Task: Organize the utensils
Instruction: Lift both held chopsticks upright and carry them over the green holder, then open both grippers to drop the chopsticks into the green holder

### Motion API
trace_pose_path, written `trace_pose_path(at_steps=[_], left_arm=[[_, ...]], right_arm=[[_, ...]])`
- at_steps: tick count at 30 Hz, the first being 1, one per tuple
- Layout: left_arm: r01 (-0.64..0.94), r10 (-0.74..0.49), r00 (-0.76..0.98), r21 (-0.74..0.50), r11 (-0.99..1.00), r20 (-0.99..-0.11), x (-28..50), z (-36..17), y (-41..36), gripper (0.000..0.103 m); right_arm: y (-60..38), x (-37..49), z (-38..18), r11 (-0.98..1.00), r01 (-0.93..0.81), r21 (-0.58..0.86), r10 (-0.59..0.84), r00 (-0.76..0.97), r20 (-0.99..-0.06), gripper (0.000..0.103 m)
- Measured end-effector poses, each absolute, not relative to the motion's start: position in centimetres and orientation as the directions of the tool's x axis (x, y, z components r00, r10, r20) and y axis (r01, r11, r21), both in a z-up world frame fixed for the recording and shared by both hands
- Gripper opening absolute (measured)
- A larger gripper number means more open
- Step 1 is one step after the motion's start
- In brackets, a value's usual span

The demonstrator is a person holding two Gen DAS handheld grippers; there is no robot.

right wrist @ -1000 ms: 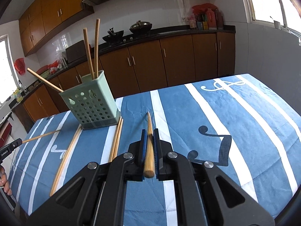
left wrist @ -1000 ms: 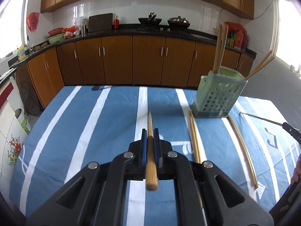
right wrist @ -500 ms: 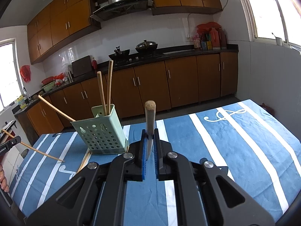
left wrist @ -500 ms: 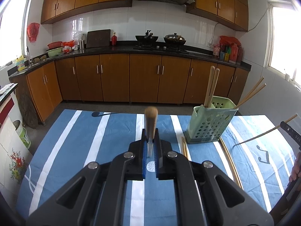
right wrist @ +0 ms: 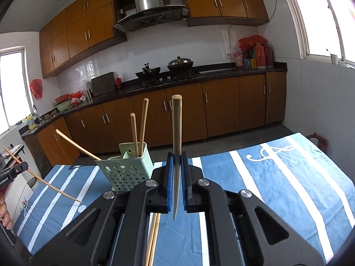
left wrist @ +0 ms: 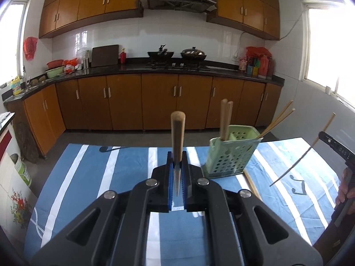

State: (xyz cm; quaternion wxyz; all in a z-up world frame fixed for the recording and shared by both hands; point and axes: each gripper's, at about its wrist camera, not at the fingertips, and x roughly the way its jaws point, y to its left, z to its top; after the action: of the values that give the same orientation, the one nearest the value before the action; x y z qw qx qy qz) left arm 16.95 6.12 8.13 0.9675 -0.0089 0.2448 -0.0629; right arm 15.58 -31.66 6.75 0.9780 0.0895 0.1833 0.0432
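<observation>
In the left wrist view my left gripper [left wrist: 177,155] is shut on a wooden chopstick [left wrist: 177,130] that stands upright between the blue pads, above the blue striped tablecloth [left wrist: 93,177]. My right gripper [right wrist: 176,155] is likewise shut on a chopstick [right wrist: 176,128], thick end up. A green perforated utensil holder [left wrist: 230,155] stands right of the left gripper and left of the right one [right wrist: 125,173]; it holds several chopsticks [right wrist: 138,130]. From the left wrist view the other gripper [left wrist: 332,144] carries its chopstick [left wrist: 304,155] in the air.
Loose chopsticks lie on the cloth beside the holder [left wrist: 250,182] and under the right gripper [right wrist: 153,232]. A person's hand [left wrist: 344,190] grips the right tool. Kitchen cabinets [left wrist: 159,102] and a counter with pans stand beyond the table's far edge.
Both grippers have risen from the table, each with its chopstick. The sticks swung from lying forward to standing upright in the pads, and the table and holder sank lower in both views.
</observation>
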Motion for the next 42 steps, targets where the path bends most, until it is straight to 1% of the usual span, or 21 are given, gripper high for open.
trace_pose_path(at_steps=[8,12,15,19,23,28,30,34,42], left_arm=[[0.26,-0.271,0.866,-0.084,0.962,-0.421,15.9,12.4,2.8,0.008],[0.287,-0.299,0.875,-0.09,0.954,-0.38,16.3,14.5,1.1,0.008],[0.288,-0.306,0.892,-0.104,0.952,-0.332,16.9,16.2,0.1,0.007],[0.261,-0.283,0.919,-0.115,0.958,-0.275,18.7,17.6,-1.1,0.008],[0.218,-0.244,0.931,-0.122,0.968,-0.273,21.2,17.1,-2.0,0.008],[0.214,-0.247,0.921,-0.137,0.967,-0.301,23.2,15.7,-2.6,0.008],[0.215,-0.244,0.92,-0.126,0.969,-0.308,24.1,15.2,-2.9,0.007],[0.232,-0.257,0.907,-0.114,0.966,-0.334,25.8,13.9,-3.4,0.008],[0.225,-0.261,0.892,-0.137,0.965,-0.37,28.6,11.6,-3.5,0.008]], right_arm=[[-30.2,14.3,11.4,0.965,-0.147,0.218,0.198,0.952,-0.235,0.007],[-29.2,14.3,13.1,0.959,-0.181,0.22,0.222,0.958,-0.181,0.007],[-28.4,14.7,13.9,0.958,-0.194,0.21,0.227,0.963,-0.146,0.007],[-27.7,16.1,14.5,0.959,-0.195,0.208,0.22,0.97,-0.103,0.007],[-27.1,17.7,14.8,0.957,-0.186,0.221,0.204,0.977,-0.064,0.007],[-26.4,20.1,14.4,0.964,-0.151,0.217,0.16,0.987,-0.022,0.007],[-26.1,21.0,14.0,0.966,-0.141,0.217,0.149,0.989,-0.019,0.007],[-25.3,22.7,12.3,0.972,-0.129,0.196,0.14,0.989,-0.047,0.007],[-25.2,23.7,9.6,0.97,-0.122,0.211,0.154,0.978,-0.139,0.007]])
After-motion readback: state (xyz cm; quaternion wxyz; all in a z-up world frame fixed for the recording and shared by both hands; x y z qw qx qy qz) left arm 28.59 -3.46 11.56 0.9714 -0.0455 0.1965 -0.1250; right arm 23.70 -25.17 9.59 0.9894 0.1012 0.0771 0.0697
